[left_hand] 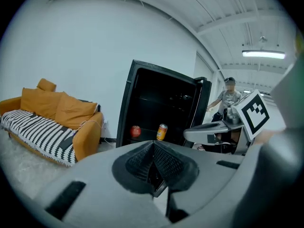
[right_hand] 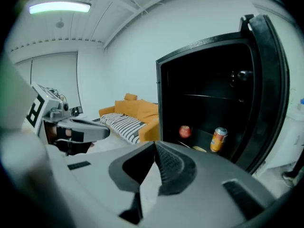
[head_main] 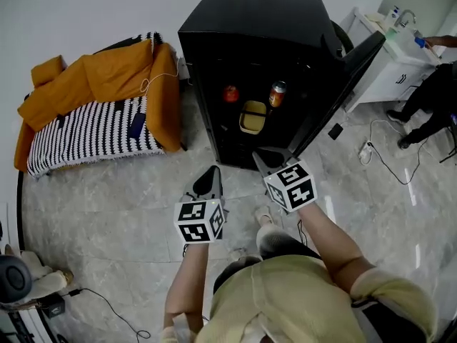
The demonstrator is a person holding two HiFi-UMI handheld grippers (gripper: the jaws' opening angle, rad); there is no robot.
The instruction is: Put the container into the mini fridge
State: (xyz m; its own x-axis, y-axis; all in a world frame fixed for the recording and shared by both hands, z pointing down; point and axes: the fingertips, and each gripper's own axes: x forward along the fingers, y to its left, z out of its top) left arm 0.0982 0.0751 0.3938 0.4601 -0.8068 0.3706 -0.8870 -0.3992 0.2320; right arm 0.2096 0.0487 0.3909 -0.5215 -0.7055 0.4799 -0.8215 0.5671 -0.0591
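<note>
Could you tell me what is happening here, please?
A person stands before the open mini fridge with a gripper in each hand. The yellow container already sits inside, near a red fruit and a can. The left gripper and right gripper are shut and empty, just outside it.

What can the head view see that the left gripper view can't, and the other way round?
Only the head view shows the yellow container, lying on the bottom of the mini fridge between the other two things in there. Only the left gripper view shows the ceiling lamp, and it looks right along the left gripper, its tongs shut and empty. Both show the open fridge, the red apple, the can, the orange sofa and the right gripper.
</note>
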